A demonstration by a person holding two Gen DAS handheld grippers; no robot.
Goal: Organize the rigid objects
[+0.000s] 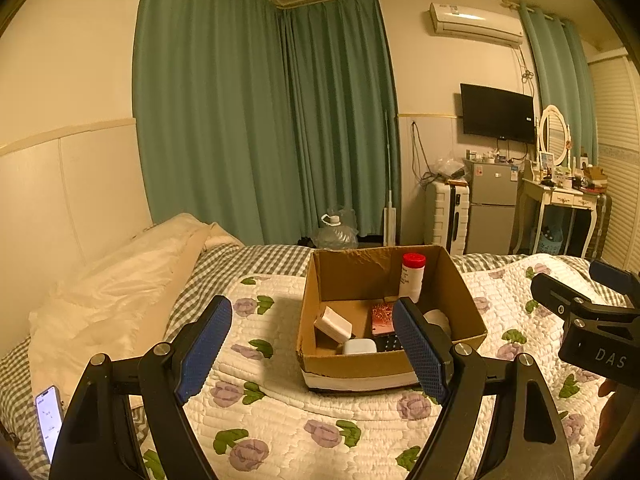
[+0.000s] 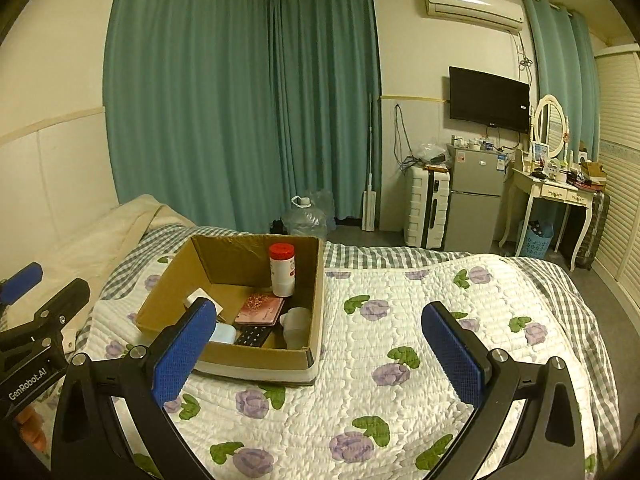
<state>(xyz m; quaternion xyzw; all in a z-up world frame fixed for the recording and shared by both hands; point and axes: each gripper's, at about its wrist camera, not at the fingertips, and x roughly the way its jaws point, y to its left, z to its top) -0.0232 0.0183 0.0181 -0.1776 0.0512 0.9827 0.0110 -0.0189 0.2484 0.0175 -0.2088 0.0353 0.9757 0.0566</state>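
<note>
An open cardboard box point(image 1: 356, 364) point(image 2: 316, 292) stands on the floral quilt. Inside it a white bottle with a red cap point(image 1: 412, 278) point(image 2: 282, 268) stands upright at the back. A pink patterned case point(image 1: 383, 317) point(image 2: 260, 309), a beige block point(image 1: 333, 324), a white earbud case point(image 1: 360, 346) point(image 2: 222, 333), a black remote point(image 1: 390, 345) point(image 2: 253, 336) and a clear cup point(image 2: 297, 326) lie in it. My left gripper point(image 1: 316, 354) is open and empty in front of the box. My right gripper point(image 2: 320, 354) is open and empty, to the right of the box.
The floral quilt point(image 2: 400, 340) covers the bed. A cream pillow point(image 1: 120, 276) lies at the left. A lit phone point(image 1: 49, 420) lies at the bed's left edge. A suitcase point(image 2: 426, 212), a small fridge point(image 2: 476, 200) and a dressing table point(image 2: 552, 196) stand beyond the bed.
</note>
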